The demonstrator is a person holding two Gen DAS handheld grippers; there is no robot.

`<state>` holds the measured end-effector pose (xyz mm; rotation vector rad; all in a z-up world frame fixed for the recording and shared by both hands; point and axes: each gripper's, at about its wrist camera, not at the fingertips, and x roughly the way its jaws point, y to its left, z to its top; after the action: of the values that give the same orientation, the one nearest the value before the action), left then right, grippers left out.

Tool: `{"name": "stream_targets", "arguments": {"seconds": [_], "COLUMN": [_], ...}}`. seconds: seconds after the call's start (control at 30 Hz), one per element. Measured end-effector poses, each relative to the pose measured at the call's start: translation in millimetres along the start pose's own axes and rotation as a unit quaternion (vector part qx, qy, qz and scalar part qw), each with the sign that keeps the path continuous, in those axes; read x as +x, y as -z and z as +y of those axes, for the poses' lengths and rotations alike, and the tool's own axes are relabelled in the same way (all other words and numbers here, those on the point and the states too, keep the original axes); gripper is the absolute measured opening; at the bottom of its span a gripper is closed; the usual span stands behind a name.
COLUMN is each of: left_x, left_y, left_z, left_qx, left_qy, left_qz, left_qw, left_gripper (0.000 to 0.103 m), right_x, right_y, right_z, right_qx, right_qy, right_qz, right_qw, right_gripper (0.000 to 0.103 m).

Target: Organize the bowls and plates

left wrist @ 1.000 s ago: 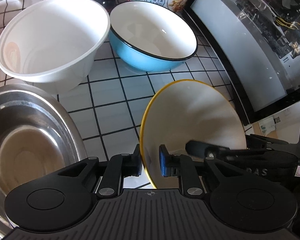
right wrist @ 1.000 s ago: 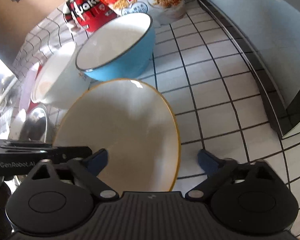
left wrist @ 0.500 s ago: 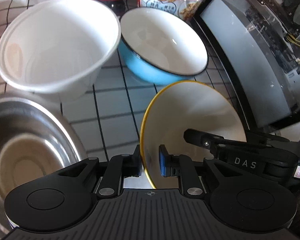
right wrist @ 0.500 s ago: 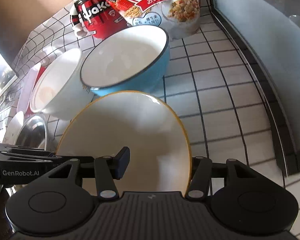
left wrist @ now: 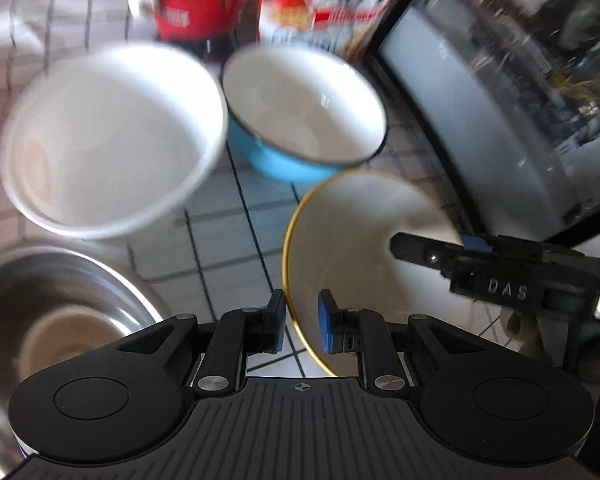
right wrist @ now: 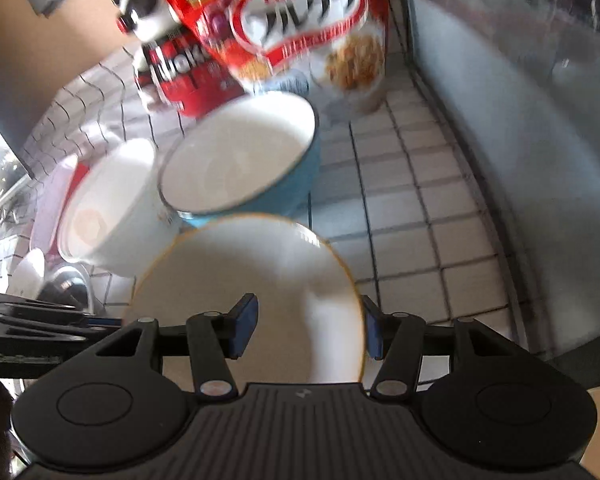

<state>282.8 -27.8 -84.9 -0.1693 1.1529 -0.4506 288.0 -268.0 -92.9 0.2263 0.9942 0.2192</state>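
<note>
Tiled counter point(left wrist: 220, 248) carried everything. Largest item, steel bowl point(left wrist: 80, 280), sat at the near left edge; inside looked bare, though blurred. White bowl point(left wrist: 112, 140) stood just behind it, empty apart from a faint tan patch low on its wall. Blue bowl point(left wrist: 304, 116), white inside, was just beside the white one toward the back, also empty. Cereal bag point(right wrist: 308, 28) and red figure point(left wrist: 196, 4) stood behind the bowls at the back edge. Yellow-rimmed bowl point(left wrist: 360, 248) was tilted at the near right, empty. Left gripper point(left wrist: 300, 324) was nearly closed, pinching its left rim. Right gripper point(right wrist: 306, 328) was clamped half-open over its right rim, one pad inside, one outside.
</note>
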Motion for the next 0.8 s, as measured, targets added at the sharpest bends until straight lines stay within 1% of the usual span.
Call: {"name": "stream_targets", "arguments": {"seconds": [0.07, 0.13, 0.2, 0.27, 0.37, 0.43, 0.53, 0.63, 0.73, 0.8], "left_x": [-17, -32, -39, -41, -40, -38, -29, -13, 6, 18], "left_y": [-5, -24, -46, -69, -103, -121, -150, -165, -170, -172], "left_z": [2, 3, 4, 2, -1, -8, -12, -4, 4, 8], "left_qx": [0.003, 0.011, 0.022, 0.038, 0.067, 0.092, 0.115, 0.111, 0.097, 0.093], "left_qy": [0.005, 0.008, -0.005, -0.013, 0.002, 0.003, -0.011, -0.025, -0.031, -0.041], "left_qz": [-0.023, -0.055, -0.080, -0.092, -0.080, -0.070, -0.061, -0.048, -0.028, -0.014], "left_qw": [0.9997, 0.9984, 0.9966, 0.9950, 0.9945, 0.9933, 0.9915, 0.9924, 0.9944, 0.9947], "left_gripper": [0.019, 0.019, 0.019, 0.019, 0.019, 0.019, 0.019, 0.019, 0.019, 0.019], "right_x": [-14, -24, -27, -25, -18, -14, -9, -3, 2, 5], "right_y": [-6, -17, -29, -40, -54, -64, -79, -89, -93, -94], "right_z": [2, 4, 6, 9, 12, 12, 6, 3, 2, 1], "right_qx": [-0.005, 0.000, 0.007, 0.020, 0.037, 0.044, 0.065, 0.076, 0.069, 0.070], "right_qy": [0.004, -0.001, -0.002, 0.006, 0.017, 0.025, 0.022, 0.019, 0.024, 0.019], "right_qz": [-0.023, -0.040, -0.046, -0.048, -0.037, -0.031, -0.018, -0.004, 0.001, 0.006], "right_qw": [1.000, 0.999, 0.999, 0.999, 0.998, 0.998, 0.997, 0.997, 0.997, 0.997], "right_gripper": [0.054, 0.054, 0.054, 0.054, 0.054, 0.054, 0.056, 0.058, 0.058, 0.058]}}
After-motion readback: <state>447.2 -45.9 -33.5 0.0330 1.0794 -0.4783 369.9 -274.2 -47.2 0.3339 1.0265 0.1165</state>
